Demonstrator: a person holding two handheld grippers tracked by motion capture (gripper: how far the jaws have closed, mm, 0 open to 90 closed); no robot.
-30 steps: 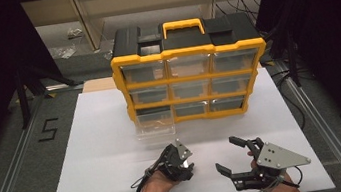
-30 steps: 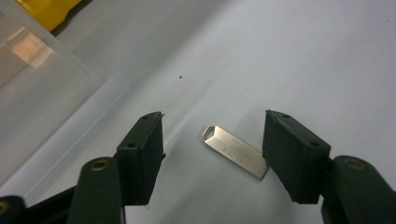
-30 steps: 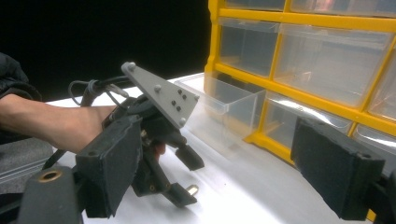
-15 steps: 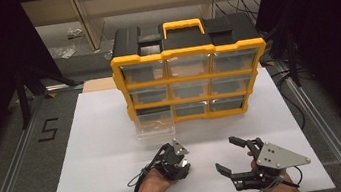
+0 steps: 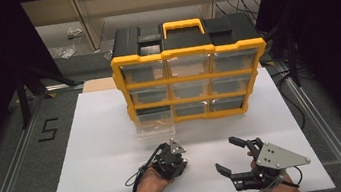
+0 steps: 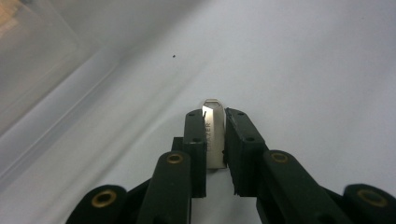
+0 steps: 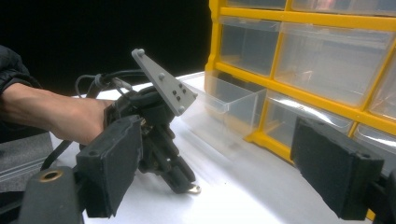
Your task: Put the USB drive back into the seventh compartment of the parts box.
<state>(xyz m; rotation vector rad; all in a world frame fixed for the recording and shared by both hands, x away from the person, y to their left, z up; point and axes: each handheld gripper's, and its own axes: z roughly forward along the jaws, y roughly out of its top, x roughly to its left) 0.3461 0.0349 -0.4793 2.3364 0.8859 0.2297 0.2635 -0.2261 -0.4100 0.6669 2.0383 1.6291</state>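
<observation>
My left gripper (image 5: 171, 159) points down at the white table (image 5: 95, 152), in front of the open drawer. In the left gripper view its jaws (image 6: 215, 117) are shut on a small flat silver metal piece (image 6: 214, 135), whose rounded tip pokes out beyond them. The right gripper view shows the same left gripper (image 7: 180, 179) with the metal piece (image 7: 194, 189) touching the table. My right gripper (image 5: 227, 155) rests low at the front right, open, with nothing between its pads (image 7: 112, 163).
A yellow and black drawer organizer (image 5: 191, 80) stands at the back of the table. Its clear bottom-left drawer (image 5: 154, 123) is pulled out toward me, also seen as the clear drawer (image 7: 224, 105) and drawer wall (image 6: 37, 60).
</observation>
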